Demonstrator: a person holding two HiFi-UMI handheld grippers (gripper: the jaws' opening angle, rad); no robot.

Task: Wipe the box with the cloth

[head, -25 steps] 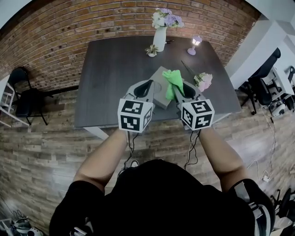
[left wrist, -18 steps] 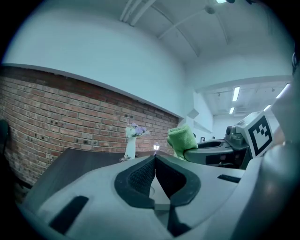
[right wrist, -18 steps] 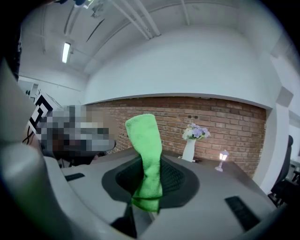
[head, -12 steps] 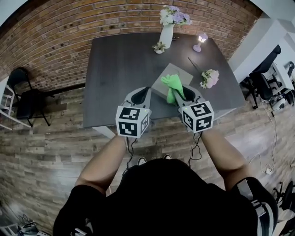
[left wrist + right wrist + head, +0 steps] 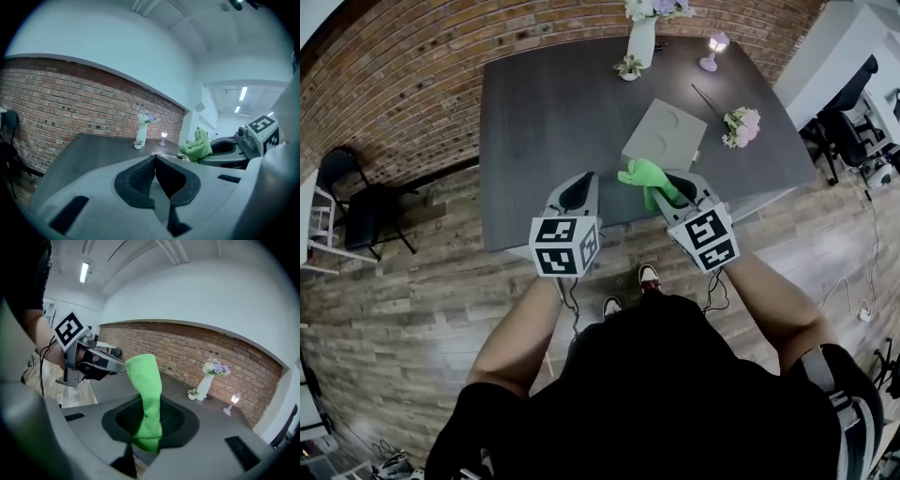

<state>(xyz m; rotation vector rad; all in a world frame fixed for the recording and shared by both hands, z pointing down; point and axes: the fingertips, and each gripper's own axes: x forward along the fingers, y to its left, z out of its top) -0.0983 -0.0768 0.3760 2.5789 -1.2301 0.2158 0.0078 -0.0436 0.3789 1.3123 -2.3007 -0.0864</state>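
- The right tongs are clamped on the bright green cloth, which sticks up crumpled above the surface's front edge.
- The flat grey box lies just beyond.
- The left tongs are pressed together, empty.

Office-style workroom: a dark desk stands before an exposed brick wall on a wood-plank floor, with black office chairs off to one side. A vase of flowers and a small lamp dress the desk, and strip lights line the white ceiling.
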